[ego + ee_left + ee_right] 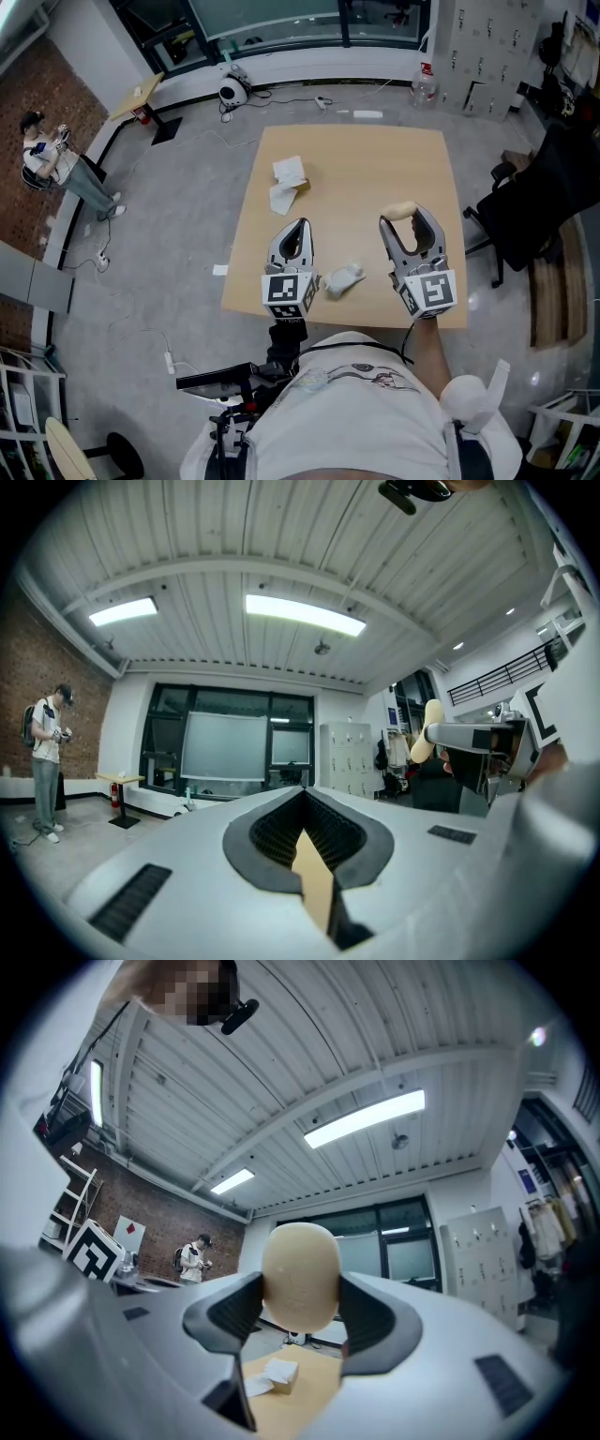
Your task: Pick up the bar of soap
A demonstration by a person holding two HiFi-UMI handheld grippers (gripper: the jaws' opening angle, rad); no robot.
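Wooden table, soap in right claw

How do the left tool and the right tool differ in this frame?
The right tool is clamped on a cream oval bar of soap; the left tool grips nothing. The right tool's jaws sit apart around it; the left tool's jaws are closed together. Both point forward over the light wooden table.
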